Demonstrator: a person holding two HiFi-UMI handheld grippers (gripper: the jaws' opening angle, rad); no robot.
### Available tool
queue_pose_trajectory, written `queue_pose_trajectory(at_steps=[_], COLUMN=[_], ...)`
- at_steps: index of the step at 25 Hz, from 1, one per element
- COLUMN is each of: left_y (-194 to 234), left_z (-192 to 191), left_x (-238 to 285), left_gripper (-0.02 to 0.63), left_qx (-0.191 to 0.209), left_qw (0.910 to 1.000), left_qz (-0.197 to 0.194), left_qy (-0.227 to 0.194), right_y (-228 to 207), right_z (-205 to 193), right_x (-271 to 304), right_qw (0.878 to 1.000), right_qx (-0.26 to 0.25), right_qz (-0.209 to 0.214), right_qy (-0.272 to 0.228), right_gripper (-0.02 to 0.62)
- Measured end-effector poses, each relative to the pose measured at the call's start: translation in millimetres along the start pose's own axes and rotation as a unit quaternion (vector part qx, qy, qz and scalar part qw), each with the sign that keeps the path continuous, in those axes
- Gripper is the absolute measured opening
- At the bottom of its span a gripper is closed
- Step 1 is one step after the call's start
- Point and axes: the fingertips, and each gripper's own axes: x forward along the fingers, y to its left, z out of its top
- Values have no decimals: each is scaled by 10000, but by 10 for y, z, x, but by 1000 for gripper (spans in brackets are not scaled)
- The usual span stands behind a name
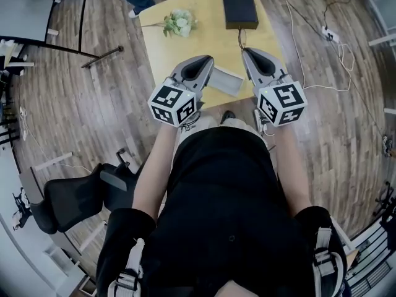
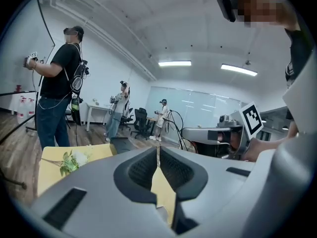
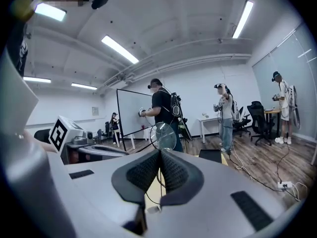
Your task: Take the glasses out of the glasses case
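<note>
We can read no words, only bold black-and-white square markers on the cube of each of the 2 grippers. The one on the left gripper's cube [image 3: 60,131] shows in the right gripper view.

The glasses [image 3: 163,135] are up in the air, clamped in the right gripper [image 3: 159,162]. 1 round clear lens with a thin dark wire rim stands just above the closed pads. A fine wire runs down through the seam between them. The rest of the frame is too thin for us to trace.

The left gripper [image 2: 158,165] has its jaws pressed together. A narrow sliver shows at the top of the seam, and we cannot tell what it is.

In the head view both grippers are held side by side over the near edge of a yellow table [image 1: 204,45]. A flat light grey case [image 1: 226,80] lies on it between them. Farther back on the table sit a black box [image 1: 239,4] with a cable and a sprig of pale flowers [image 1: 179,22].
</note>
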Motion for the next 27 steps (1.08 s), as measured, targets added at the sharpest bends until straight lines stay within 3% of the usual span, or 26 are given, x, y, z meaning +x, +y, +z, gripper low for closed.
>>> queue_pose_trajectory(at_steps=[5, 11, 14, 27], left_y=[-20, -41, -60, -58], left_z=[249, 490, 501, 532], left_x=[-23, -79, -112, -161], left_gripper=[36, 37, 37, 37], left_qx=[106, -87, 64, 77], left_qw=[9998, 9985, 9987, 9986], left_qz=[-38, -143, -150, -236], left_qy=[-191, -516, -487, -478], right_y=[-7, 43, 95, 214], right_z=[178, 295, 307, 382], right_x=[-109, -208, -227, -210], right_qw=[9997, 9991, 9991, 9992], right_qx=[85, 145, 119, 40], right_qz=[-55, -110, -105, -40], right_qy=[-205, -375, -405, -402], right_gripper=[25, 25, 25, 25])
